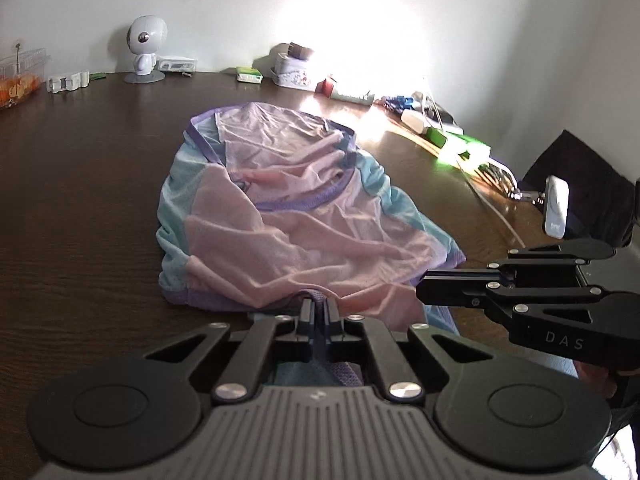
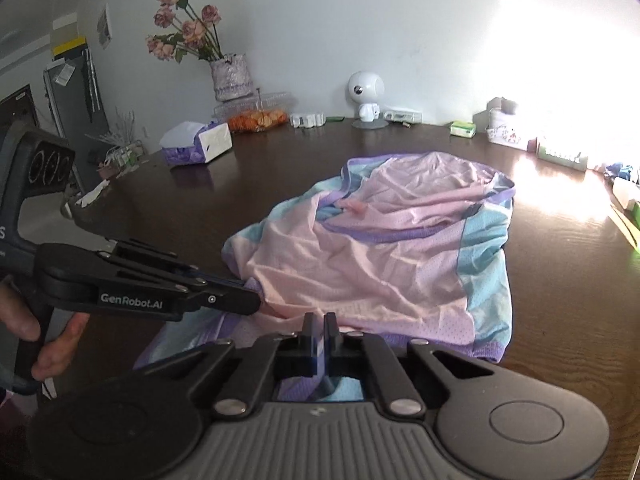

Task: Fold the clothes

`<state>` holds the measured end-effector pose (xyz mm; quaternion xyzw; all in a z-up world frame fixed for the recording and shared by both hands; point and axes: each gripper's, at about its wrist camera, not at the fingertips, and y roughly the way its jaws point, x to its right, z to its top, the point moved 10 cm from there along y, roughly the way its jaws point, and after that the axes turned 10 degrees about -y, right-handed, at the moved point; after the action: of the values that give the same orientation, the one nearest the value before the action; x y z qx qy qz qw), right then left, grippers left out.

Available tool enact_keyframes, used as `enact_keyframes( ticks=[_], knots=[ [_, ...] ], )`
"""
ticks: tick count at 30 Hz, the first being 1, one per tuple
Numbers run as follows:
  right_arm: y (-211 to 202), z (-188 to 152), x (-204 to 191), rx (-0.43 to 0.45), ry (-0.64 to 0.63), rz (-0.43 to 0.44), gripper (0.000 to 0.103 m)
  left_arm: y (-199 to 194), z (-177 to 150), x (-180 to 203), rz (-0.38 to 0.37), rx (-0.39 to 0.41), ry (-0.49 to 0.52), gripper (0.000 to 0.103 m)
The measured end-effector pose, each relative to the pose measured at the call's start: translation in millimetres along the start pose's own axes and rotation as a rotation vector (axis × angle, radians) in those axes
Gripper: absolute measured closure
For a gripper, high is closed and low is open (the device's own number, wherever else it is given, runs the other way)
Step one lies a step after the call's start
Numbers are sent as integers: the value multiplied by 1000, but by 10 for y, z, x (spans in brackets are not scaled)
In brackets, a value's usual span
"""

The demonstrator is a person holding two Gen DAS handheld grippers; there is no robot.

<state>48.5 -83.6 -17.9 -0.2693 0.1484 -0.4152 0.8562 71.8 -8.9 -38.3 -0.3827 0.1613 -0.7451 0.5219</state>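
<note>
Crumpled pink mesh shirt [image 1: 304, 216], teal panels, purple trim, on dark wood table [image 1: 80, 200]. Left gripper [image 1: 319, 306] & right gripper [image 2: 319, 322] both clamped tight on near hem.

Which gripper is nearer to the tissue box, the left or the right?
Left. The left gripper grips the shirt hem on the tissue box side; the right gripper grips it farther away.

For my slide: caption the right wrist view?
Right tongs shut on pink jersey hem; left tongs alongside.
</note>
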Motion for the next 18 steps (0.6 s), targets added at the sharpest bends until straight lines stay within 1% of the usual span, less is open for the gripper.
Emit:
enact_keyframes(
  ticks=[5,7,9,10,11,12,14,15,16,17,18],
  knots=[
    [40,220,147,45,16,-49,103,23,344,-75,-25,52,-108,100],
    [66,259,190,45,40,-39,100,48,455,-91,-47,69,-152,100],
    [127,209,132,8,70,37,88,80,525,-120,-62,71,-185,99],
    [157,166,74,-9,74,71,82,101,557,-157,-57,80,-200,99],
    [186,123,16,-26,78,105,69,129,582,-199,-44,90,-211,100],
    [208,82,-50,-40,72,126,66,156,603,-241,-30,101,-219,99],
    [227,31,-235,-41,34,171,66,199,619,-309,-4,113,-219,99],
    [237,8,-330,-44,17,201,65,212,618,-337,6,115,-216,94],
    [250,-15,-421,-50,4,235,64,201,611,-355,6,116,-210,92],
    [271,-39,-487,-60,-12,250,64,176,600,-367,-1,114,-202,79],
    [300,-64,-519,-75,-30,242,67,130,587,-374,-14,115,-193,57]
  ],
)
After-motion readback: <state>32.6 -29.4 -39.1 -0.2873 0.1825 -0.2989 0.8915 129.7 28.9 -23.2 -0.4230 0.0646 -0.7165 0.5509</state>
